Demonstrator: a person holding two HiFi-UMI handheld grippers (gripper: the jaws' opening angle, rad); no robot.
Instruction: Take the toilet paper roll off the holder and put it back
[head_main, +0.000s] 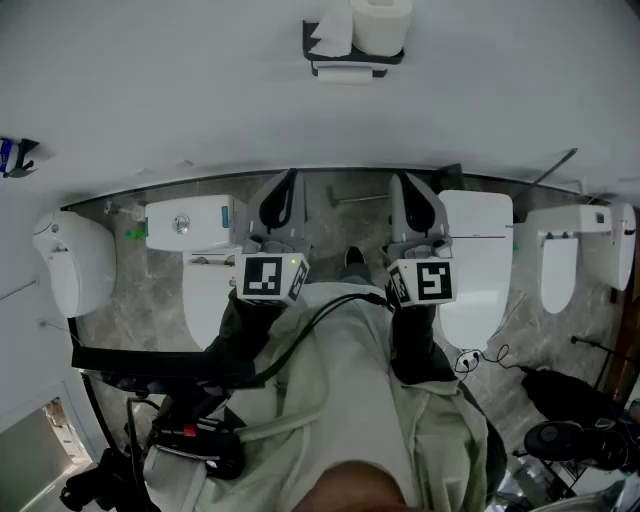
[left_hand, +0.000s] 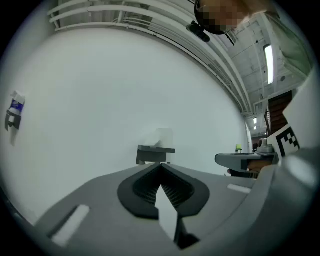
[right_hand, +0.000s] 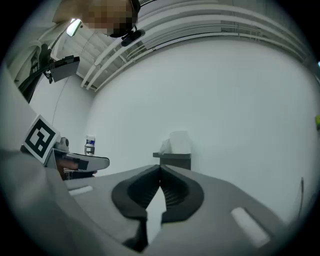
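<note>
**White wall (head_main: 200, 100), dark holder (head_main: 356, 62) fixed to it, toilet paper roll (head_main: 381, 25) standing on the holder's top, both grippers well short of it.**

The left gripper (left_hand: 161, 166) and right gripper (right_hand: 160, 168) are each clenched tight on nothing (pads meeting tip to tip) and aimed toward the holder. The likely trouble is that the roll seems to stand free rather than threaded on a bar. Jaws arriving unopened, or a push from one side only, would probably tip it off the holder's edge, and a hard squeeze would dent its soft sides. Its long axis runs upright, parallel to the wall, with one flat end resting on the holder and the other facing the ceiling.
</note>
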